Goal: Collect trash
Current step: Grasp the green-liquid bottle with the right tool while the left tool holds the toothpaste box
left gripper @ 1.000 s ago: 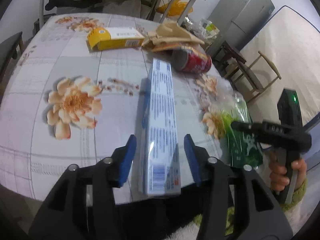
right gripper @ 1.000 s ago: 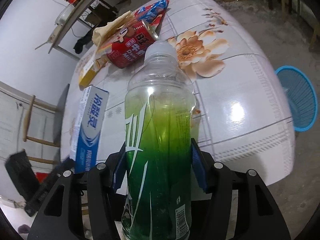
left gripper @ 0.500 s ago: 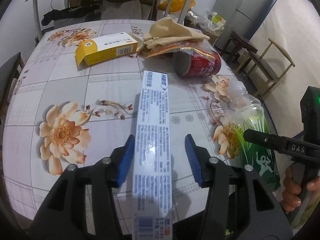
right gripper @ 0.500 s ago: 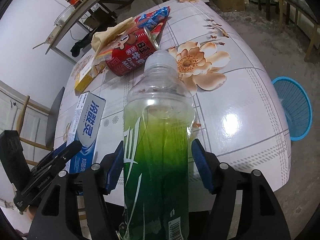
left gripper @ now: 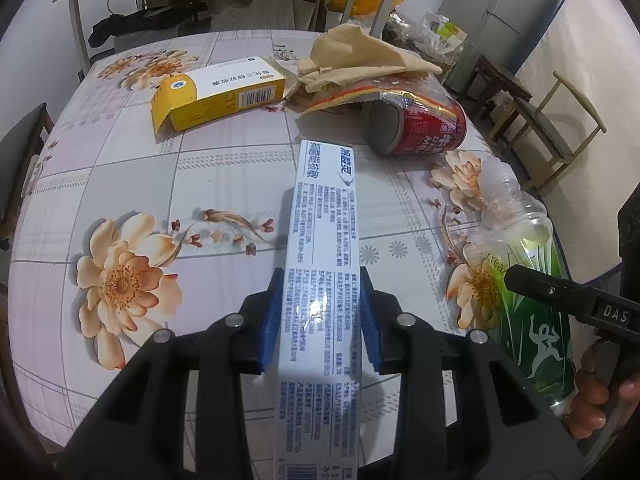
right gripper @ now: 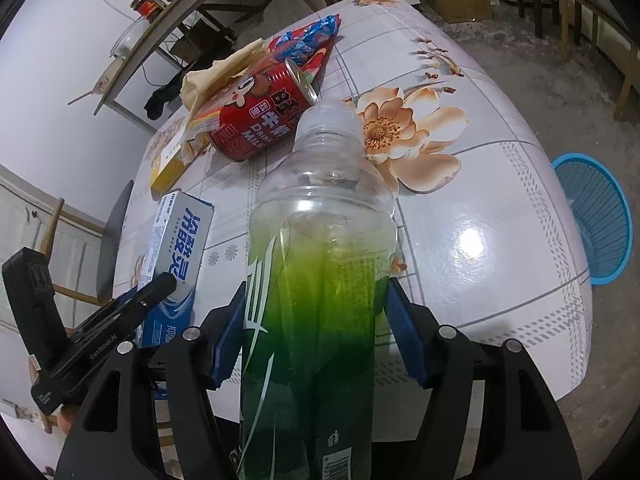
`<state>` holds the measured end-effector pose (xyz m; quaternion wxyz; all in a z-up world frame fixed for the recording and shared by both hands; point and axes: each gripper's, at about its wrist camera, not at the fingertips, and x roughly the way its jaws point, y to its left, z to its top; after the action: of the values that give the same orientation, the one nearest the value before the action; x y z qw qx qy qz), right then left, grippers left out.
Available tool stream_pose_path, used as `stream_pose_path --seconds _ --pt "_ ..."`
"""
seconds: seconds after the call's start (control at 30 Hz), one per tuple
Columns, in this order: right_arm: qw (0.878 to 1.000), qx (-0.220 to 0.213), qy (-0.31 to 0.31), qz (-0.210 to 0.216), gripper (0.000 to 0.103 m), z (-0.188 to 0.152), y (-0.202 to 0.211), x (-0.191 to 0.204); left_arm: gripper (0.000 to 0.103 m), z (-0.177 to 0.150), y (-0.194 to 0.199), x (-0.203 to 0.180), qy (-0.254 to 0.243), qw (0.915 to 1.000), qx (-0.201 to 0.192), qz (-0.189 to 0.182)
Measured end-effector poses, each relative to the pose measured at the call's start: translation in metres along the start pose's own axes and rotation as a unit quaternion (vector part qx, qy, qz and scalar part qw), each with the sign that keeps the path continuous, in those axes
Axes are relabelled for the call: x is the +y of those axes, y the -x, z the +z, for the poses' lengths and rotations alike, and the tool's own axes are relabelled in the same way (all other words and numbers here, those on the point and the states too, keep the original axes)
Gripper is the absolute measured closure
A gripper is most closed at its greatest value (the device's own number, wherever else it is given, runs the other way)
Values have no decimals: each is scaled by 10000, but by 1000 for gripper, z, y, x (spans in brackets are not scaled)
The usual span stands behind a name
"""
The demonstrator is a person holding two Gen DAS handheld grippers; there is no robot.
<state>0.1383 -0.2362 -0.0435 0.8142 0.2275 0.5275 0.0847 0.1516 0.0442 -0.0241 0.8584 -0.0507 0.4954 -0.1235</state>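
While its jaws are closing, the left gripper [left gripper: 320, 320] has the long white-and-blue toothpaste box [left gripper: 324, 264] between its blue pads, and both pads lie flat against the box's sides, so the box is clenched. That box runs lengthwise from the near edge of the floral table [left gripper: 120, 184] toward its middle. Just beyond the box's far end lies a red drink can [left gripper: 424, 128] on its side, partly under a crumpled tan paper and snack wrappers [left gripper: 360, 68]. Left of that heap and beyond the box sits a yellow carton [left gripper: 220, 98] with one flap open. To the box's right, the green-tinted plastic bottle [right gripper: 320, 280] points its capless neck toward the can, lying between the right gripper [right gripper: 316, 332] fingers; narrow gaps show at both pads, so that gripper is released around it. Off the table's far right edge, a blue basket [right gripper: 600, 220] stands on the floor.
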Motion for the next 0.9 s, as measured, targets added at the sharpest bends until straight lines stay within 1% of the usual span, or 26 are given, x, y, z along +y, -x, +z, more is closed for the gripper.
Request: stream_pose_path --seconds 0.23,0.53,0.9 --pt "10000 4 -63 38 40 -1 -1 -1 71 0 0 0 -11 10000 -29 12" --pt "9999 -2 -102 74 40 -2 3 -4 72 -4 13 -5 -103 9995 -281 74" --pt "9999 -43 -51 117 40 -3 10 -2 72 -9 28 -12 -235 9987 -441 121"
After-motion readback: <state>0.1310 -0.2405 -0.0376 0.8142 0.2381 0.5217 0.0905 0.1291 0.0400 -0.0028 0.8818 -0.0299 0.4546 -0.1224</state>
